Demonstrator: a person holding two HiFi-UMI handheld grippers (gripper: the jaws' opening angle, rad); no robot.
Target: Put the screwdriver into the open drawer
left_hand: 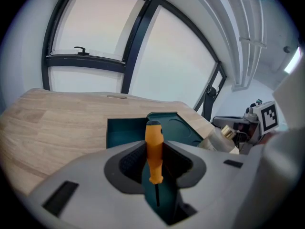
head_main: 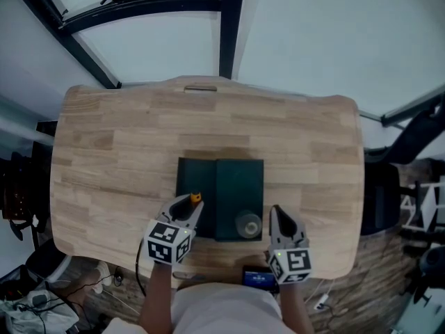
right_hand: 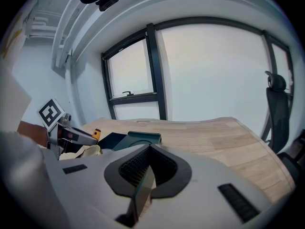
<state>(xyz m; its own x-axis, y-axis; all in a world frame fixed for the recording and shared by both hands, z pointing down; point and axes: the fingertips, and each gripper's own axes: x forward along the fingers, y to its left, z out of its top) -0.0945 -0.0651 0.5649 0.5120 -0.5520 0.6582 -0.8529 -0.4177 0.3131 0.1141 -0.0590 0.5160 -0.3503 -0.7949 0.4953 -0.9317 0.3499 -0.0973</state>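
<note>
An orange-handled screwdriver (head_main: 195,197) (left_hand: 153,137) stands between the jaws of my left gripper (head_main: 192,204) (left_hand: 155,157), which is shut on its handle, with the thin shaft running back towards the camera. The gripper hangs over the front left part of a dark teal box (head_main: 240,183) in the middle of the wooden table (head_main: 111,152). The box's left side is an open drawer (head_main: 195,179) (left_hand: 126,130). My right gripper (head_main: 277,214) (right_hand: 148,152) is at the box's front right corner, jaws together and holding nothing.
A pale round object (head_main: 248,224) (right_hand: 89,151) rests on the box's front right. A small device with a blue screen (head_main: 259,278) lies at the table's near edge. Dark window frames stand beyond the table; an office chair (right_hand: 274,109) is on the right.
</note>
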